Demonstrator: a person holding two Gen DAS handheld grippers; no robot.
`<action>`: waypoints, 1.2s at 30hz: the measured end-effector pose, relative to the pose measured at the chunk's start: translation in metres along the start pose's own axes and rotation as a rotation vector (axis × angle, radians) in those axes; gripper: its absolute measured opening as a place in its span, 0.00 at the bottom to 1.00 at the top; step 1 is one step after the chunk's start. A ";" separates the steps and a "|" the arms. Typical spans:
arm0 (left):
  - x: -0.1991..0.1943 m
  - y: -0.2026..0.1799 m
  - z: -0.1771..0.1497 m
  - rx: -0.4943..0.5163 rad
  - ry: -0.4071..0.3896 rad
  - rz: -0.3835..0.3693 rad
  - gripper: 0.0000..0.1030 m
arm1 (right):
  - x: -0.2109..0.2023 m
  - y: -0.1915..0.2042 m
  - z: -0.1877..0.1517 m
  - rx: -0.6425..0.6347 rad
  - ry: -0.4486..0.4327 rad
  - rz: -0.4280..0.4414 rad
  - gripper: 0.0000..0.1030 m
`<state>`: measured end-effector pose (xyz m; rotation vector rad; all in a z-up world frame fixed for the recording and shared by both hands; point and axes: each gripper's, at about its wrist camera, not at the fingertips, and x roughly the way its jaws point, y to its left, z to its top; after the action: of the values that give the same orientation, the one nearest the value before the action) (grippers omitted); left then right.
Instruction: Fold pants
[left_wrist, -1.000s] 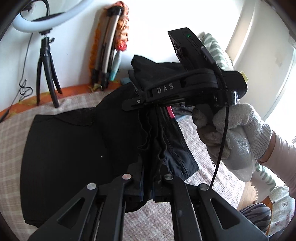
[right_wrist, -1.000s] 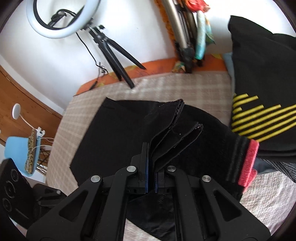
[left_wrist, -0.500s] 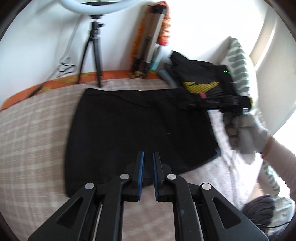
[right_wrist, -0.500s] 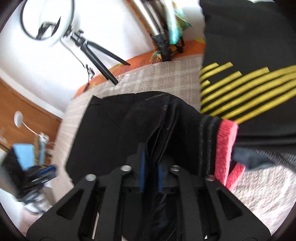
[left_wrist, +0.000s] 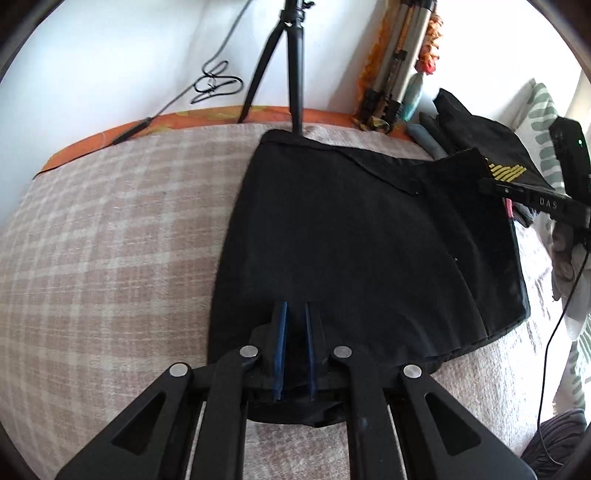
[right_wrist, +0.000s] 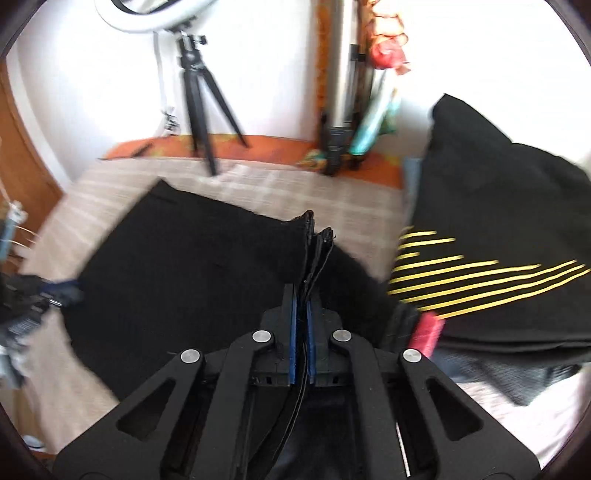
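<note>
1. While the black pants (left_wrist: 351, 240) lie spread on the checked bed (left_wrist: 110, 240), both ends are being held.
2. From the left wrist, the left hand-held gripper (left_wrist: 295, 306) sits at the near edge of the pants.
3. Its jaws are almost pressed together, with only a thin gap. Dark cloth fills that gap and bulges out under the fingers, so it is pinching the edge of the pants.
4. From the right wrist, the right hand-held gripper (right_wrist: 303, 291) is pinching the pants (right_wrist: 184, 277) too.
5. Its jaws have just been closing. Now the blue pads (right_wrist: 293, 321) press on a few layers of black cloth, and the hems stick up past the fingertips.
6. Most of the pants lie flat and smooth. The corner on the right side is lifted off the bed.
7. That lifted corner hangs from the right hand-held gripper, which the left wrist picture also shows at its right edge. A gloved hand (left_wrist: 565, 258) holds it there.
8. Next to the pants on the right lies a black top (right_wrist: 498, 221) with yellow stripes. It touches or covers the edge of the pants; I cannot tell which.
9. A black tripod (left_wrist: 291, 66) stands at the far edge of the bed, by the white wall. One of its legs comes down right at the far edge of the pants.
10. A ring light (right_wrist: 136, 18) sits on top of the tripod.
</note>
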<state>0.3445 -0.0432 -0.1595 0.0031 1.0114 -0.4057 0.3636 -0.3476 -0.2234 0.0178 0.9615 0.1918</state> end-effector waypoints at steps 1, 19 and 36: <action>-0.004 0.003 0.000 -0.012 -0.012 0.010 0.07 | 0.007 -0.002 -0.001 0.004 0.034 -0.009 0.05; -0.005 0.044 -0.003 -0.204 0.033 -0.020 0.07 | -0.005 0.089 0.005 -0.096 0.039 0.151 0.52; 0.013 0.045 -0.010 -0.192 0.046 -0.070 0.67 | 0.032 0.120 0.013 -0.085 0.201 0.251 0.52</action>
<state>0.3573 -0.0045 -0.1837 -0.1967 1.0947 -0.3724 0.3732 -0.2232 -0.2303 0.0422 1.1503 0.4730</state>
